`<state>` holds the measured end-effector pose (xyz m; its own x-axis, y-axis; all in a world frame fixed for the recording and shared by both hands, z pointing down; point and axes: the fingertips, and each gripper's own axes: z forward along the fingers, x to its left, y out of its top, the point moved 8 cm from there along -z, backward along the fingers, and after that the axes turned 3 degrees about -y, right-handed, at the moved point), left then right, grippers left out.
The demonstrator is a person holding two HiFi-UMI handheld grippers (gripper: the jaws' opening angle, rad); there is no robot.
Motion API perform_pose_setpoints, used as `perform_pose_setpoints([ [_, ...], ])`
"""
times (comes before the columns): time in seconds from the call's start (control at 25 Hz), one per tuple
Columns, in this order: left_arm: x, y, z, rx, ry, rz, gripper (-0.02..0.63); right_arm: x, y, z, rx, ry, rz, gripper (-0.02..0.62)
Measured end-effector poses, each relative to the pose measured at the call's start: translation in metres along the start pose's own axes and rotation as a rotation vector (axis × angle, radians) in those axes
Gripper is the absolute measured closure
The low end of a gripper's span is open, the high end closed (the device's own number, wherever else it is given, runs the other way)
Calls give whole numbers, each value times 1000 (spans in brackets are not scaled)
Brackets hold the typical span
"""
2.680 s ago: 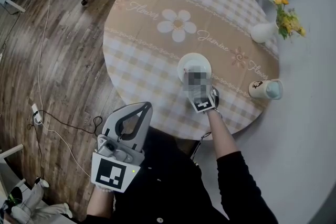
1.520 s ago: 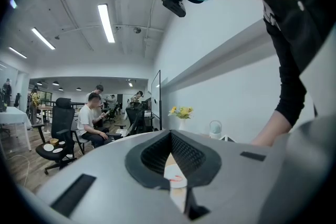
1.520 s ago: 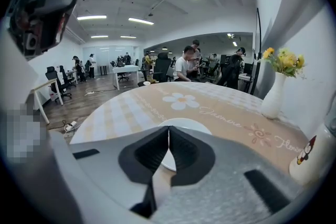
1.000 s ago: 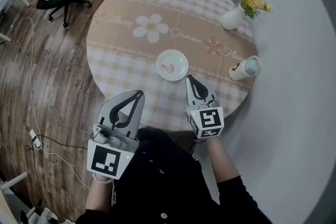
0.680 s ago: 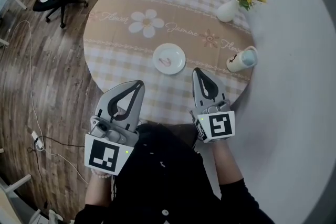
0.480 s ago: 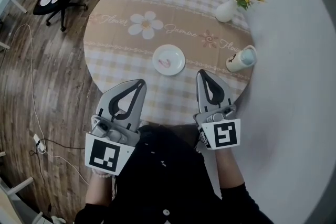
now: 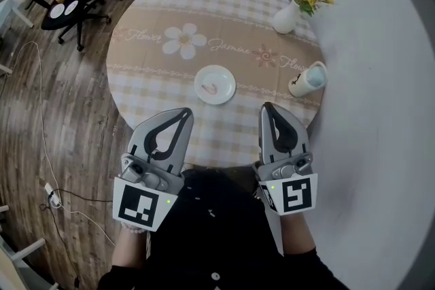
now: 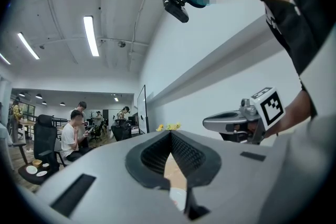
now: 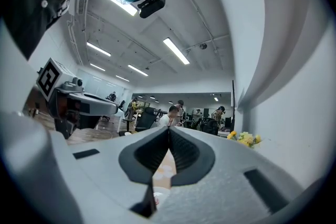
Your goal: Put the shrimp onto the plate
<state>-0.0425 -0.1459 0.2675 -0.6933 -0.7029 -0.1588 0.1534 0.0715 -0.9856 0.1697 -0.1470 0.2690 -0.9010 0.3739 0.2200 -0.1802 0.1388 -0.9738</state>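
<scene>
A small pink shrimp [image 7: 211,87] lies on a white plate [image 7: 223,93] near the middle of the round checked table [image 7: 163,88]. Both grippers hang over the table's near edge, well short of the plate. My left gripper [image 7: 186,111] is shut with nothing in it; in the left gripper view its tips [image 8: 170,132] meet. My right gripper [image 7: 267,106] is shut and empty too, its tips [image 9: 168,128] touching. A sliver of the white plate [image 9: 160,197] shows below the right jaws.
A white vase with yellow flowers [image 7: 286,15] stands at the table's far right. A lidded paper cup [image 7: 305,79] sits by the right edge. Black office chairs [image 7: 68,3] and a floor cable [image 7: 42,132] are to the left. A grey wall [image 7: 380,78] runs along the right.
The right gripper let go of the shrimp on the plate and drew back to the table's near edge, shut. The left gripper stayed near the edge.
</scene>
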Motion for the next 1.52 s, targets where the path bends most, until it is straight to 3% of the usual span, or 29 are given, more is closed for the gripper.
perform_pose_setpoints([
  [1.52,4,-3,-3,0,-18,17,606,26,-3,8,39,61,6,594],
])
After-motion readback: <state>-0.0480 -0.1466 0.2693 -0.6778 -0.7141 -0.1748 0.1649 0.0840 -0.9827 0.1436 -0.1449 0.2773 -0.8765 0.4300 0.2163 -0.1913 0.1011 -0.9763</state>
